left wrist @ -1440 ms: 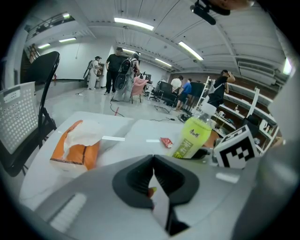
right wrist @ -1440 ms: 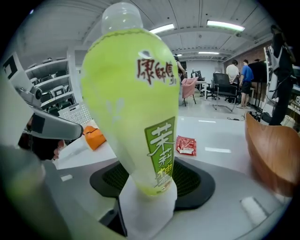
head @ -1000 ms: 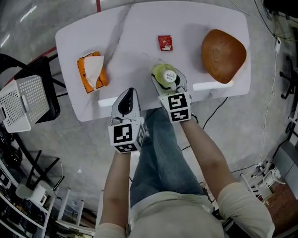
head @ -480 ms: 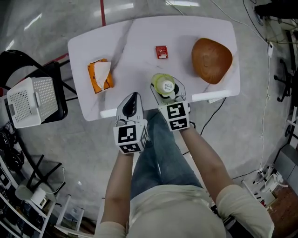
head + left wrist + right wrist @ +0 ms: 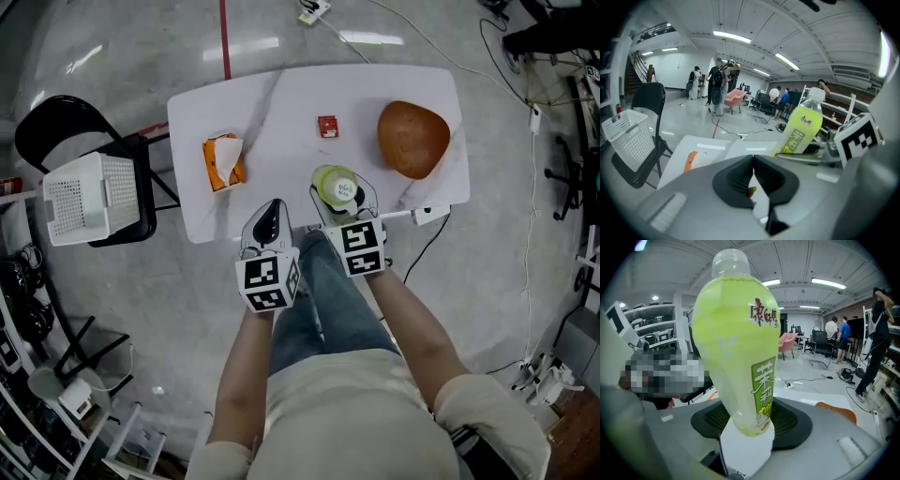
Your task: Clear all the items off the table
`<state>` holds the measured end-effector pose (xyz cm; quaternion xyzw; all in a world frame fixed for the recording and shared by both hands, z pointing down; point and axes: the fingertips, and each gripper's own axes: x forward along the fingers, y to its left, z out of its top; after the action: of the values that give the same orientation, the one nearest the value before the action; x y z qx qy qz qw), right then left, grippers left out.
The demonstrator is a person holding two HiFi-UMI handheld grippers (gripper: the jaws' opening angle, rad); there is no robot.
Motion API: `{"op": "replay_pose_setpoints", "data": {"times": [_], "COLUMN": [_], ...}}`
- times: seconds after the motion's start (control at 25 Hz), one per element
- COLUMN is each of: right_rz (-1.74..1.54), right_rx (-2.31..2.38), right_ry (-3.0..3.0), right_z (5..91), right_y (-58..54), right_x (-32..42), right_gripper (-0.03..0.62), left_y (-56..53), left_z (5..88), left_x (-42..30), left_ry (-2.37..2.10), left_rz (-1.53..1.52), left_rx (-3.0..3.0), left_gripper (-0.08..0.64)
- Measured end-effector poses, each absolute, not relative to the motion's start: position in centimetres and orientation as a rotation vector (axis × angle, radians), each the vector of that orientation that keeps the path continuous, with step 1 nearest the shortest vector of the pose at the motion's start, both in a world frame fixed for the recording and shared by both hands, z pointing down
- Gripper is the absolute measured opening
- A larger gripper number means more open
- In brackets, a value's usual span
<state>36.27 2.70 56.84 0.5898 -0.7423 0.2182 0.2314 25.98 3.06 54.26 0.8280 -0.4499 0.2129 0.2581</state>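
As the right gripper [image 5: 345, 190] holds the bottle [image 5: 740, 343] upright at the table's [image 5: 281, 112] near edge, the closed, empty left gripper [image 5: 269, 208] lies nearer the basket [image 5: 89, 197].

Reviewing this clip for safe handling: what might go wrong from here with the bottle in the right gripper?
1. The right gripper holds the bottle low on its body, so its tall top may tip or slip out when carried.
2. The basket is perched on a chair beside the table; a dropped bottle might tip it.
3. The shut left gripper is close alongside; swinging left may knock it.
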Motion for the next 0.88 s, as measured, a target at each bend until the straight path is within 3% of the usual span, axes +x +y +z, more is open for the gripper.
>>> {"op": "replay_pose_setpoints", "data": {"times": [0.88], "right_rz": [0.444], "right_rx": [1.463], "right_ry": [-2.174], "right_z": [42.9], "right_y": [4.7], "right_x": [35.4], "right_gripper": [0.261], "left_y": [5.2], "left_z": [42.7], "left_x": [24.2], "left_ry": [-1.346], "left_rz": [0.489], "left_rx": [2.261], "left_gripper": [0.009]}}
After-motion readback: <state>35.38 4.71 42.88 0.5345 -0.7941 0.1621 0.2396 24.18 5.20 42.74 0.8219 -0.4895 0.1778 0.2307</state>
